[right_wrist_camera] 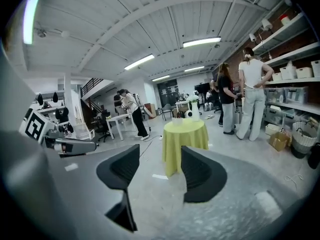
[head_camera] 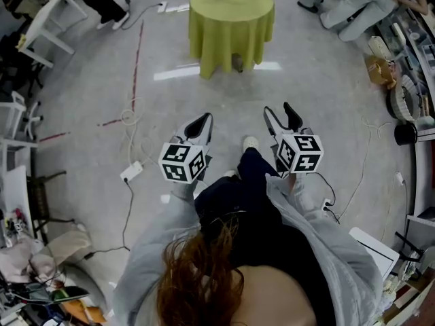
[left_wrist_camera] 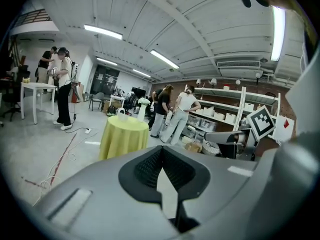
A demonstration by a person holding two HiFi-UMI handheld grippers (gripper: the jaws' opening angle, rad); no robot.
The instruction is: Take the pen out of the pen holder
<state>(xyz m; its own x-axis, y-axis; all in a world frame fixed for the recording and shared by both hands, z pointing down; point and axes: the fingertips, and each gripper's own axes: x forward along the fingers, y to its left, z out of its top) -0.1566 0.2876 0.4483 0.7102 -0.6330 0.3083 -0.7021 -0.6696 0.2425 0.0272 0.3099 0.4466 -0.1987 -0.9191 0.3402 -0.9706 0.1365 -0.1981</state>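
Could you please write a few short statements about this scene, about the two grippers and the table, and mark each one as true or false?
1. The right gripper has its jaws apart, with nothing between them. True.
2. The left gripper has its jaws wide apart. False: its jaws are together, with nothing in them.
3. The round table wears a yellow-green cloth. True.
4. Both grippers rest on the round table. False: they are held over the floor, well apart from the table.
5. A cable lies on the floor. True.
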